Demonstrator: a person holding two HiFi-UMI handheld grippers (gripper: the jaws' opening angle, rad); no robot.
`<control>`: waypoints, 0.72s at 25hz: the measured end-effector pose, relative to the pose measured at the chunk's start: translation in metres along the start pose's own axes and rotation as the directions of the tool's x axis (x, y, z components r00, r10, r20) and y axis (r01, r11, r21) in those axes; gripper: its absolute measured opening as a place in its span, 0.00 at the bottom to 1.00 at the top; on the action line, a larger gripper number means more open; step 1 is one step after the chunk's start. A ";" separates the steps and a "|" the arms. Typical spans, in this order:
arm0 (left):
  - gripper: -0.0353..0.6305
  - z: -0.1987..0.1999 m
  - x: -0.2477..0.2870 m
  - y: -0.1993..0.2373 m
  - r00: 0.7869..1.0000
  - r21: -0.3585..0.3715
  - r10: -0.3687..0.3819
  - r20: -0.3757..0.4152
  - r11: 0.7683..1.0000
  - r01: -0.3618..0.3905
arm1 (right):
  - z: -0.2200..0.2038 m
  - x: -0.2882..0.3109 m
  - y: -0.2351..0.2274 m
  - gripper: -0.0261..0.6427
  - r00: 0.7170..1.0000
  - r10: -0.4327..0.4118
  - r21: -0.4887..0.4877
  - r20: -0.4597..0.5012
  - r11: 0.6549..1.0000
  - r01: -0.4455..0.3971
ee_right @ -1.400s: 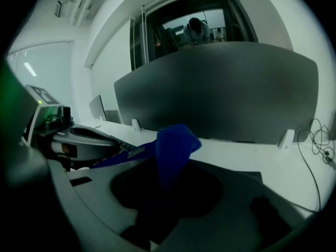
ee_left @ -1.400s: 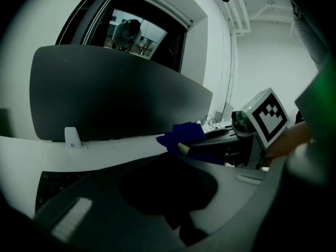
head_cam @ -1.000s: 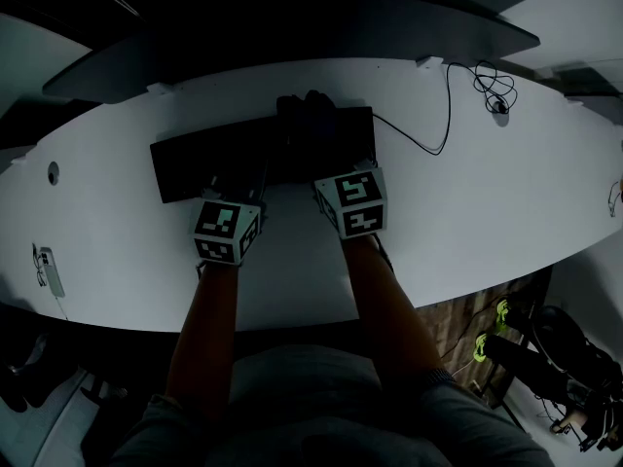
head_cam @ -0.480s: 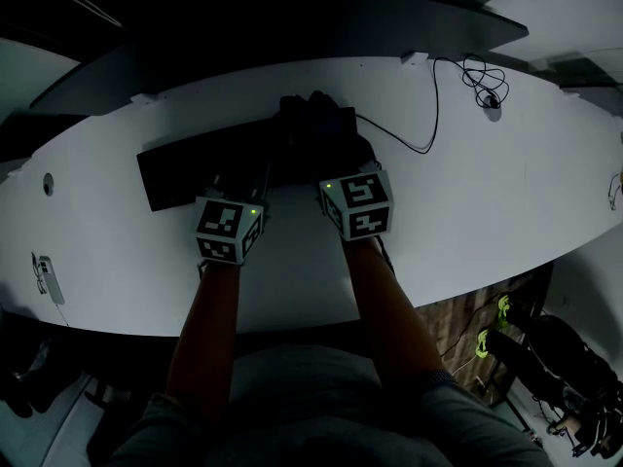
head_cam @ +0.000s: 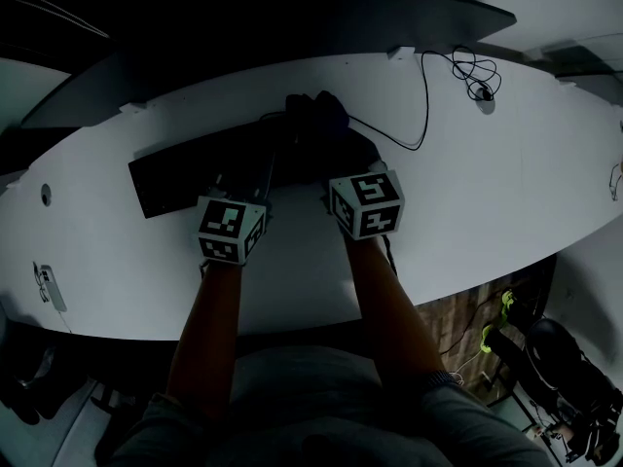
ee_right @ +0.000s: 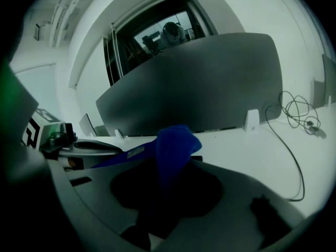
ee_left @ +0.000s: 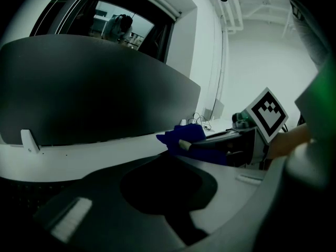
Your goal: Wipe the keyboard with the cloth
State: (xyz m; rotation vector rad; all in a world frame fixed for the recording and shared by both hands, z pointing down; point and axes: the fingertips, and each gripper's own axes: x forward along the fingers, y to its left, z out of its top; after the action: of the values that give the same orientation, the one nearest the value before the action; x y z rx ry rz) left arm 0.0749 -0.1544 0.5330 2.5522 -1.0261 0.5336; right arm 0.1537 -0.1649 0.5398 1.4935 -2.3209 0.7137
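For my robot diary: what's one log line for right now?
step: wipe keyboard | right gripper: shut on cloth | left gripper: near cloth, grip unclear

Count: 1 keyboard (head_cam: 185,170), 1 blue cloth (ee_right: 173,150), 2 grippers: left gripper (head_cam: 259,166), right gripper (head_cam: 334,152), 1 desk (head_cam: 506,173), 1 cable (head_cam: 424,105).

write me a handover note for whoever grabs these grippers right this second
Right gripper: shut on the blue cloth, which is bunched between its jaws.
Left gripper: looks shut on the cloth's other edge.
Keyboard: on the white desk, ahead of both grippers, with the cloth over its right half.
Done: cloth is at the keyboard; I cannot tell how much is wiped.
Left: drag the cloth along the keys, probably toward the left end.
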 end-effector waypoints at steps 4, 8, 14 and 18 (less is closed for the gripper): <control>0.06 0.000 0.002 -0.004 1.000 0.007 -0.009 -0.001 1.000 0.009 | 0.001 -0.007 -0.015 0.21 1.000 -0.026 0.002 0.002 1.000 0.026; 0.06 0.002 0.002 -0.006 1.000 0.012 -0.012 -0.003 1.000 0.012 | 0.001 -0.011 -0.022 0.21 0.999 -0.050 -0.009 0.002 0.999 0.050; 0.06 0.004 -0.010 -0.004 1.000 0.031 -0.015 0.003 0.999 0.015 | 0.002 -0.019 -0.035 0.21 0.993 -0.120 -0.022 0.001 0.993 0.120; 0.06 0.004 -0.027 0.005 1.000 0.020 0.004 0.014 1.000 -0.004 | 0.008 -0.027 -0.039 0.21 0.987 -0.158 -0.026 0.015 0.987 0.158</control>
State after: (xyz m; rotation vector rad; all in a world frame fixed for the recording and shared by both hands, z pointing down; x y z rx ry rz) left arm 0.0541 -0.1440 0.5186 2.5754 -1.0358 0.5312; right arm 0.2001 -0.1618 0.5299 1.6525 -2.1814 0.6301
